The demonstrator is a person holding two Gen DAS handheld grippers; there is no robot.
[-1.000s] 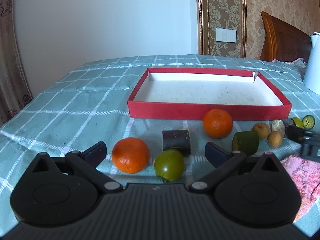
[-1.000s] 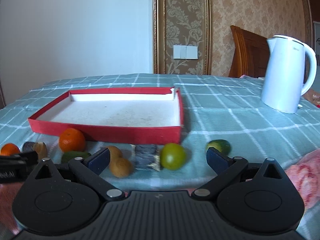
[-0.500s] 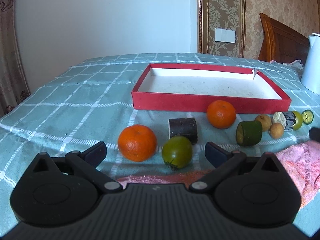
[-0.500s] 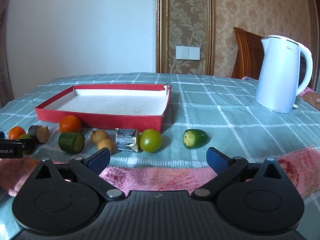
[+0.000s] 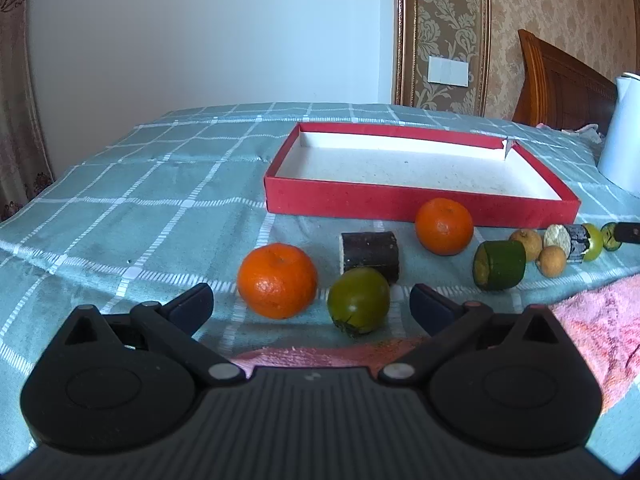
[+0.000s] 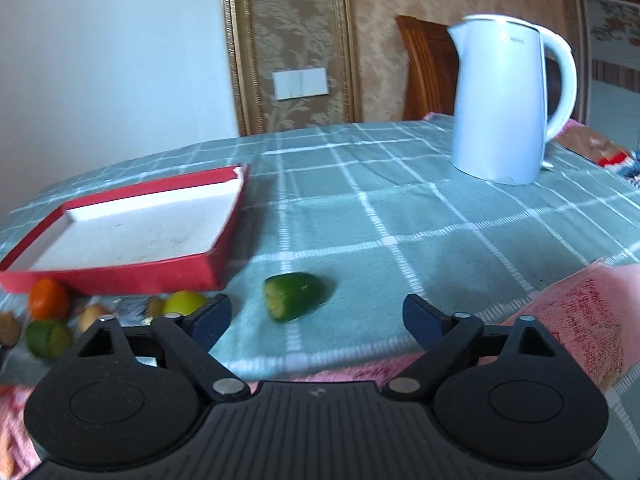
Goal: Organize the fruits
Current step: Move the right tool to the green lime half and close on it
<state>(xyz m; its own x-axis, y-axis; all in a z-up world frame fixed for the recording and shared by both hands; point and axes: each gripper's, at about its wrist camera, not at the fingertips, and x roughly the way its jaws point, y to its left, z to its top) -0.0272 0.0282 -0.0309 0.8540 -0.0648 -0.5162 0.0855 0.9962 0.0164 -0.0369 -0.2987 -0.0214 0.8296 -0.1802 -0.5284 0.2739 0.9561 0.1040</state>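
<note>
While the jaws of the right gripper [image 6: 316, 316] have just been closing a little with nothing gripped, the green piece [image 6: 295, 295] is now seen between them and just ahead on the table [image 6: 400, 216], so it can be picked up for the red box [image 6: 120, 236].
</note>
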